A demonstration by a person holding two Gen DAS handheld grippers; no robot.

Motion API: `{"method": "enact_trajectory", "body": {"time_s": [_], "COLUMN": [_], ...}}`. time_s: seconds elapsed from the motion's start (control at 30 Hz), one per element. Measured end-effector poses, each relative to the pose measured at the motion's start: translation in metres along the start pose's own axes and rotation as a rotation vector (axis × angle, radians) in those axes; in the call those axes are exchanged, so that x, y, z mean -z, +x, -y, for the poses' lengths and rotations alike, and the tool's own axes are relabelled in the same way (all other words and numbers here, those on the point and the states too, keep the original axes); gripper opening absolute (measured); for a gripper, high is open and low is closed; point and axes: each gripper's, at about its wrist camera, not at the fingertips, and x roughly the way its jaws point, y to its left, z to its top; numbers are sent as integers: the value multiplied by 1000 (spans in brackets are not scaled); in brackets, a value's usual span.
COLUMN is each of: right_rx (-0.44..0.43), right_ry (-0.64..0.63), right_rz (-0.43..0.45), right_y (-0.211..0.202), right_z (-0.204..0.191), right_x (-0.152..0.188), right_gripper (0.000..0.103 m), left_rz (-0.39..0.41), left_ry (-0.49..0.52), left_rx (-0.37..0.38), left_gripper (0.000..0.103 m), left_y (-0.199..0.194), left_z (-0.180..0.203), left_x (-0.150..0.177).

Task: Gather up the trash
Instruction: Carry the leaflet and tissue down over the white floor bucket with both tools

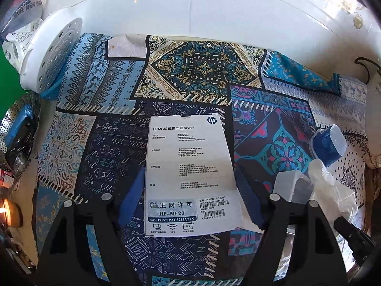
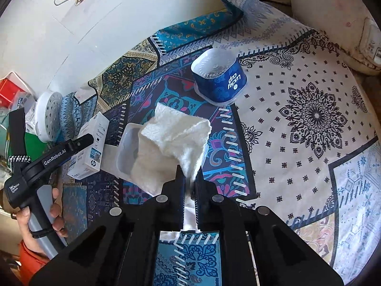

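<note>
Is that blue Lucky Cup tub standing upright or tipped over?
Tipped. The blue tub lies on its side on the patterned cloth, its open mouth facing sideways; nothing visible inside.

Patterned cloth [image 2: 309, 119] covering the table, trash lying on it

I am looking at a patchwork-print cloth covering the table; taking the white HP box [image 1: 190, 171] as my landmark, it is lying flat on the dark navy patch, label up. In the right wrist view a clear plastic tray [image 2: 126, 152] is sitting just beside the box, and the blue cup [image 2: 219, 81] is resting beyond that tray, where the dark patches are meeting the white floral one. In the left wrist view a white perforated disc [image 1: 52, 50] is leaning at the cloth's far left corner, well apart from the box.
</note>
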Motion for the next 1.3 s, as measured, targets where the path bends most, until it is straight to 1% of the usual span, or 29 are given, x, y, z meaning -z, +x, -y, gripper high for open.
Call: {"method": "enact_trajectory", "body": {"time_s": [0.1,0.23,0.4,0.57,0.67,0.87,1.07,1.17,1.3], "right_rx": [-11,-45,-60,-85,-110,-133,-127,-108,-80], "right_ry": [-19,-55,-157,-251,-267,-289,-288,-287,-273], "right_rz": [38,64,90,88,90,118,146,153,142], "right_y": [-21,-48,-80,-104,-118,-140,-159,-165,-168], "right_z": [3,7,9,9,10,3,-10,-17,-25], "right_x": [2,6,15,32,43,68,106,132,170], "right_gripper": [6,6,6,6,6,6,6,6,6], "left_rz": [22,26,61,93,110,189,220,225,205], "left_ry": [-14,-61,-97,-123,-123,-74,-57,-29,-5], "left_rx": [6,20,5,7,14,4,63,73,95], "left_gripper": [76,76,76,76,76,76,76,76,76], "left_y": [-17,-39,-73,-107,-128,-177,-208,-218,-228], "left_z": [4,10,26,38,42,47,37,29,15], "left_x": [8,28,63,100,116,143,173,198,237]}}
